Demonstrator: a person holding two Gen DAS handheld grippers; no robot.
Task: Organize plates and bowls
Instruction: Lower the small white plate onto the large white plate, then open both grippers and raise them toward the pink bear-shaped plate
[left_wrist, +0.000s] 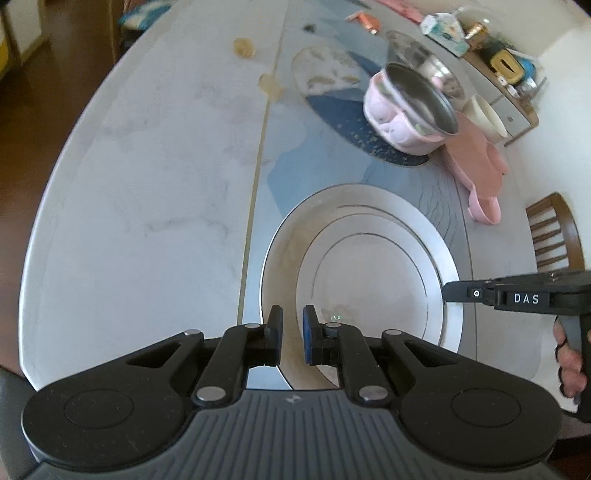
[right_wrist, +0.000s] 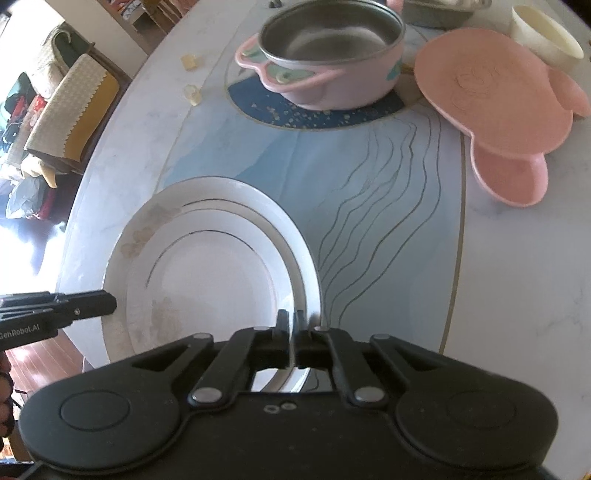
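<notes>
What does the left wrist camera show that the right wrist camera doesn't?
Only the left view shows a wooden chair back and a cluttered shelf past the table. Only the right view shows a sofa in the room beyond. Both show the white plate gripped at opposite rims by the left tool and right tool, plus the pink pot and pink dish.

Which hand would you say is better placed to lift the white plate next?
Probably both together: the left gripper and the right gripper each pinch an opposite rim of the white plate.
</notes>
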